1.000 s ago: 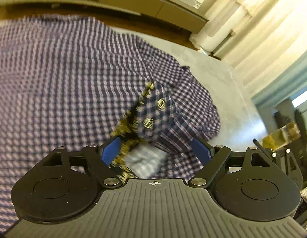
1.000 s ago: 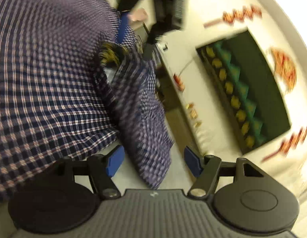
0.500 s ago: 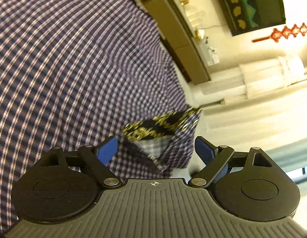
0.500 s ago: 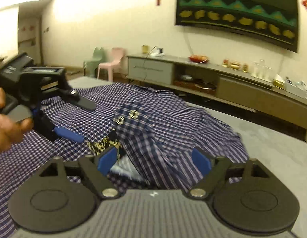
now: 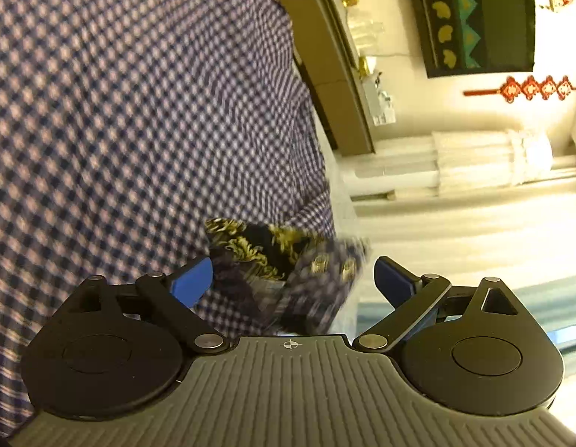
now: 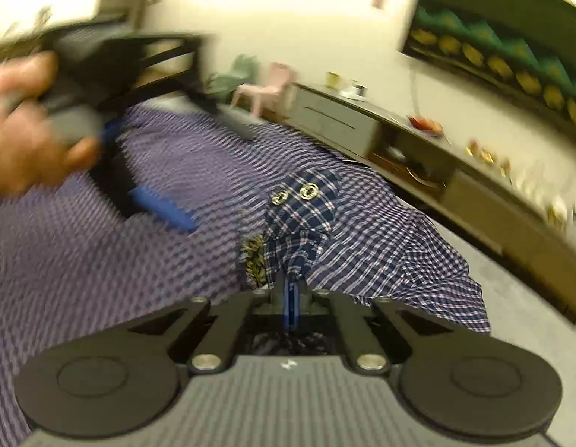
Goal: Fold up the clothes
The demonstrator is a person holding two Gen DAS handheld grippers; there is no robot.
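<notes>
A purple-and-navy checked shirt (image 5: 120,111) lies spread over a grey surface and fills the left of both views. Its cuff (image 6: 306,208), with two metal snaps and a gold-patterned lining, stands up off the shirt. My right gripper (image 6: 291,298) is shut on the fabric just below that cuff, blue pads pressed together. In the left wrist view the same cuff (image 5: 317,272) hangs blurred between the jaws of my left gripper (image 5: 292,279), which are opening wide and do not press on it. A hand (image 6: 23,141) holds the left gripper, whose blue finger (image 6: 161,206) rests over the shirt.
A long low cabinet (image 6: 362,123) with small items on top runs along the far wall under a dark wall hanging (image 6: 511,48). A pink child's chair (image 6: 265,89) stands at the back. Bare grey surface (image 6: 530,316) shows right of the shirt. Pale curtains (image 5: 474,242) hang nearby.
The right gripper, open half a second ago, has closed on the cuff fabric and lifted a little. The left gripper's jaws have spread wider and let go of the cuff, which has shifted right between them.
</notes>
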